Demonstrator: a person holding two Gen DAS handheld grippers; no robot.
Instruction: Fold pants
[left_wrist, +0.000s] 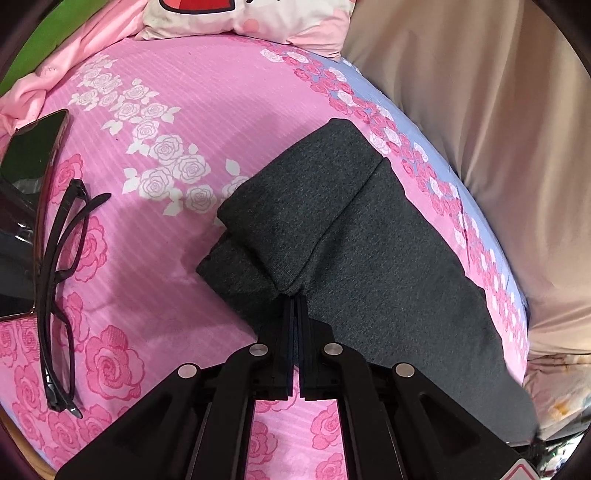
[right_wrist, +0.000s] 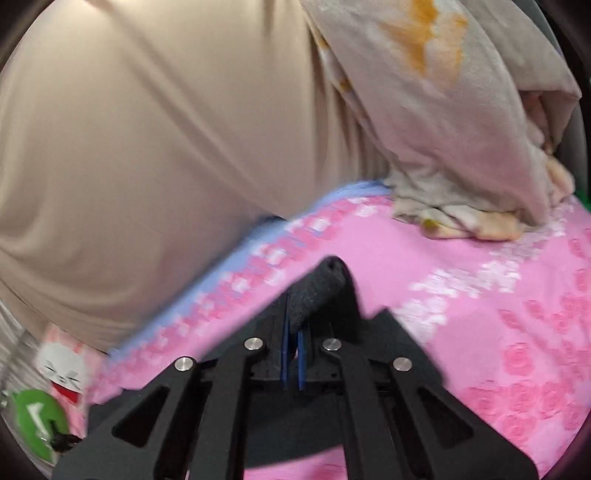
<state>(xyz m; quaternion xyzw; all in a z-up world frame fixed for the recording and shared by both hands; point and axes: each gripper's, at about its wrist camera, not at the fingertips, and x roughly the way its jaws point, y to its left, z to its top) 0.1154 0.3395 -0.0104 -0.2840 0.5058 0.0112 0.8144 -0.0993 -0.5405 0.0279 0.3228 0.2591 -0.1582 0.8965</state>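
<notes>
Pants of dark grey knit lie on the bed, already doubled over, with one layer resting on another and a cuff seam showing toward the far end. The left gripper has its jaws pressed together on a bunched fold at the near edge of the cloth, probably so that layer can be carried over for the next fold. The right gripper likewise pinches a rolled bit of the same grey fabric, which sticks up past its jaws; that view is blurred, so how much cloth it holds is unclear. Holding two spots at once likely keeps the edge straight while it moves. Eyeglasses and a phone sit on the sheet well left of the pants.
</notes>
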